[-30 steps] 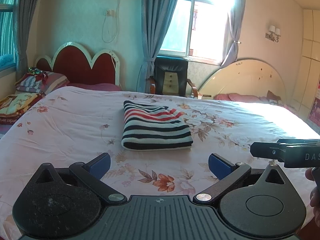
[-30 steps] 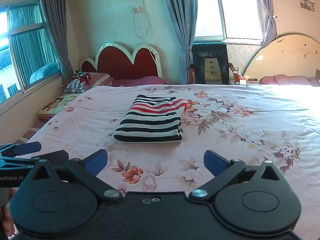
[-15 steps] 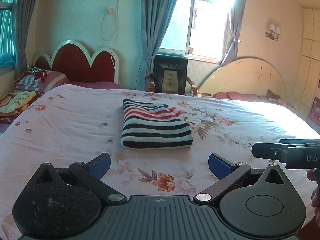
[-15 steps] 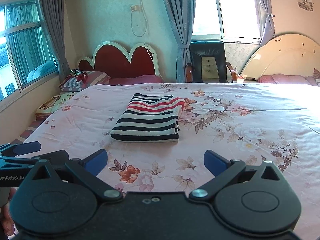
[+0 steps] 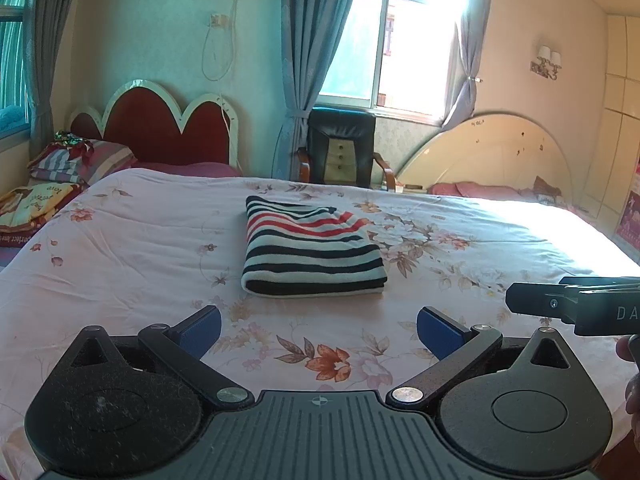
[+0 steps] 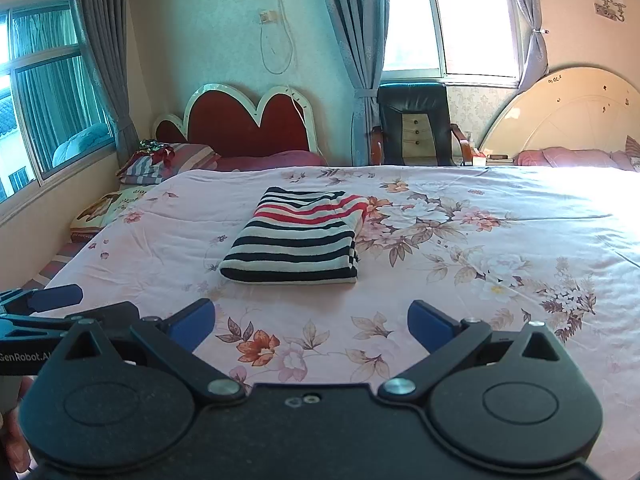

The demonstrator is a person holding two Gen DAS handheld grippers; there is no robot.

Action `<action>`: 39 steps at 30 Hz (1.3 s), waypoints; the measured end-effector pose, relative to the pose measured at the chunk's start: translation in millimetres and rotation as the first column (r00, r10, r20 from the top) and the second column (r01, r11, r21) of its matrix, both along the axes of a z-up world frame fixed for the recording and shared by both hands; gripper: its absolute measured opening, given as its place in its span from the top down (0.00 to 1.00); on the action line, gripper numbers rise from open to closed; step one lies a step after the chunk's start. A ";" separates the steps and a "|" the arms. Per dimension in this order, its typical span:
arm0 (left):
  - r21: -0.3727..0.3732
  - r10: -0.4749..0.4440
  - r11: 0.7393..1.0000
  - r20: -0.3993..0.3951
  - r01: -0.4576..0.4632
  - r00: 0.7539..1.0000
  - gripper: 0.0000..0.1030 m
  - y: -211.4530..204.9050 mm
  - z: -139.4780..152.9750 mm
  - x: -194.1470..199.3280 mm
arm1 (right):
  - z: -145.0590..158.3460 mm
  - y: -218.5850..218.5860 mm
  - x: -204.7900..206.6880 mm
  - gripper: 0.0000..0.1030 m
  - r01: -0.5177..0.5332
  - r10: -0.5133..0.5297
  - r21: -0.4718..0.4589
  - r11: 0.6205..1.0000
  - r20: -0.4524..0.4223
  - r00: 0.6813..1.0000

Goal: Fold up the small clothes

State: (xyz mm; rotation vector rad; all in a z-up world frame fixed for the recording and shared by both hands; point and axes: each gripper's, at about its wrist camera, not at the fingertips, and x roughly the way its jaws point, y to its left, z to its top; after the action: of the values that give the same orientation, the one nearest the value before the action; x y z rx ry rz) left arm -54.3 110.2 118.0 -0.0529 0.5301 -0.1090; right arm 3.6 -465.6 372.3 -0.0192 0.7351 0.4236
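A striped garment (image 5: 312, 252) in black, white and red lies folded into a neat rectangle on the pink floral bedspread (image 5: 132, 248). In the right wrist view the same striped garment (image 6: 298, 240) sits centre-left on the floral bedspread (image 6: 480, 240). My left gripper (image 5: 319, 330) hovers open near the bed's front edge, short of the garment, with nothing between its blue pads. My right gripper (image 6: 311, 325) is open too and holds nothing. The right gripper's body (image 5: 576, 306) shows at the left view's right edge; the left gripper's body (image 6: 44, 312) shows at the right view's left edge.
A red scalloped headboard (image 5: 156, 128) and stacked pillows (image 5: 76, 160) stand at the far left. A black armchair (image 5: 342, 146) sits under the window, beside a cream arched headboard (image 5: 488, 152). Folded bedding (image 5: 28, 208) lies off the bed's left side.
Both grippers have drawn back and risen slightly, so the folded garment looks a little further off. The jaws stay open and the garment has not moved.
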 end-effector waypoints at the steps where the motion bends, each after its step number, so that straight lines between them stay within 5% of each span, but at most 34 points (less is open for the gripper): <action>1: 0.001 0.000 1.000 0.000 0.000 1.000 0.00 -0.2 0.1 0.1 | 0.0 0.1 -0.1 0.01 0.000 0.000 0.000 1.000 0.000 1.000; 39: 0.025 0.012 1.000 -0.011 -0.012 1.000 0.00 -2.3 -4.7 7.1 | -2.1 -1.0 1.0 0.01 0.010 -0.010 -0.002 1.000 -0.006 1.000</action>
State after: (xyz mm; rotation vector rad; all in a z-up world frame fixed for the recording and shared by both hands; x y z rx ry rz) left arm -47.1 107.9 113.2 -0.0321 0.5417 -0.0900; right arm 4.6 -466.5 370.2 -0.0160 0.7416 0.4132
